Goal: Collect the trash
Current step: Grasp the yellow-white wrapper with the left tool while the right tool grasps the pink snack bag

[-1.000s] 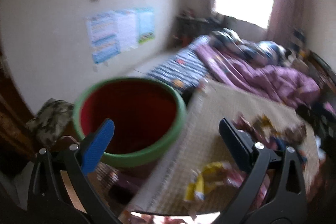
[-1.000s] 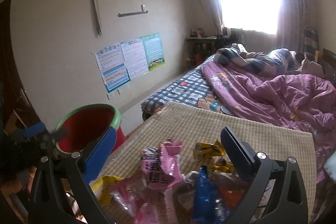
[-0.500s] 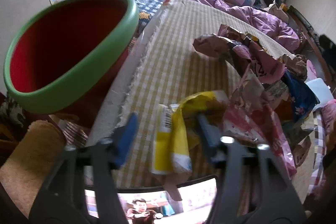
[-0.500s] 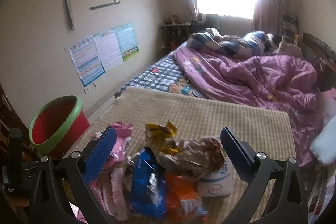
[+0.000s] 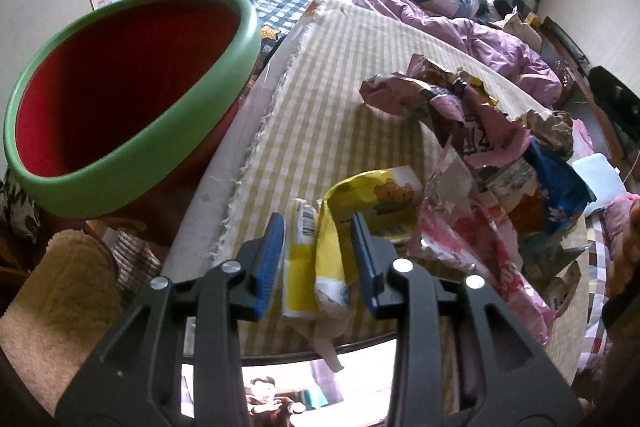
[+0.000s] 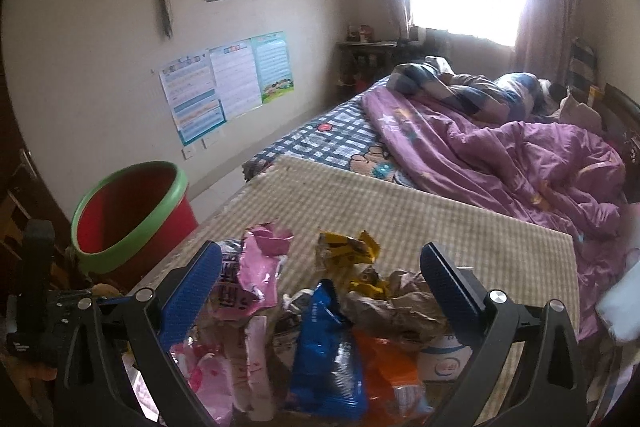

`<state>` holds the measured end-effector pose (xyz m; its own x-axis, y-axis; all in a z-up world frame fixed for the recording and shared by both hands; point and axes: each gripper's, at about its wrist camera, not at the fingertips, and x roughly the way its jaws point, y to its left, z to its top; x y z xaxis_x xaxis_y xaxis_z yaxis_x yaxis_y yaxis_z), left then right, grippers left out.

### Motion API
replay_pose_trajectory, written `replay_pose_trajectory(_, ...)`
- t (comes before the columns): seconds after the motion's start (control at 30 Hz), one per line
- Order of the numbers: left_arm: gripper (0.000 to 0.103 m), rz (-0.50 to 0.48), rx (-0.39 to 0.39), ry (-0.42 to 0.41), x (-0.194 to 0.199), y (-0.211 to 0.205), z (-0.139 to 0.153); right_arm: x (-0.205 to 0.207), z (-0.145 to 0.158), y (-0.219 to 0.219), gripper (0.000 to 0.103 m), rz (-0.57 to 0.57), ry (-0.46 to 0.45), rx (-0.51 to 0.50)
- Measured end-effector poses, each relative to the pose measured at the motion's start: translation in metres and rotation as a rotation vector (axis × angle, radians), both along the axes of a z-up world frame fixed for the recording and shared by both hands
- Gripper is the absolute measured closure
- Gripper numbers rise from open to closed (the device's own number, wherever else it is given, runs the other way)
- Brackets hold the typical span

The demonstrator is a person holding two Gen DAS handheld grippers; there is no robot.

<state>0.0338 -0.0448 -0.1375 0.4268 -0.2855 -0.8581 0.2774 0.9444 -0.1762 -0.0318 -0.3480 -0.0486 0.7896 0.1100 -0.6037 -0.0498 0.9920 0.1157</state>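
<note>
My left gripper [image 5: 318,259] has its jaws closed around a yellow and white wrapper [image 5: 332,247] at the near edge of the checked table [image 5: 340,99]. A red bin with a green rim [image 5: 120,87] stands close to its left; it also shows in the right wrist view [image 6: 128,219]. My right gripper [image 6: 320,291] is open and empty above a heap of wrappers: pink [image 6: 256,267], blue [image 6: 324,339], yellow [image 6: 348,251] and orange [image 6: 396,375]. The same heap [image 5: 480,155] lies right of my left gripper.
A bed with a purple quilt [image 6: 500,147] lies beyond the table. Posters [image 6: 224,83] hang on the left wall. A beige cushion [image 5: 60,299] sits under the bin. A screen [image 5: 288,387] lies below the table's near edge.
My left gripper swung from facing the bin down to the table and narrowed its jaws around the yellow wrapper. My right gripper shifted its view slightly and stayed open.
</note>
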Motion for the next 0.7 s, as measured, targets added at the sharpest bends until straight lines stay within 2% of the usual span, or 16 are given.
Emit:
replay_pose_trajectory(0.13,0.071,0.005,-0.017,0.025,0.001,0.002,-0.006,0.003,-0.002,0.0,0.007,0.004,0.018,0.019)
replay_pose_trajectory(0.27,0.082,0.009,-0.029,0.01,0.0,0.004,-0.001,0.005,-0.002,0.006,0.007,0.017,0.024,0.02)
replay_pose_trajectory(0.43,0.083,0.051,-0.058,-0.09,-0.005,0.013,0.025,0.018,0.003,0.023,0.007,0.071,0.039,-0.013)
replay_pose_trajectory(0.7,0.083,0.115,-0.068,-0.209,-0.008,0.029,0.058,0.05,-0.01,0.062,0.007,0.2,0.155,-0.051)
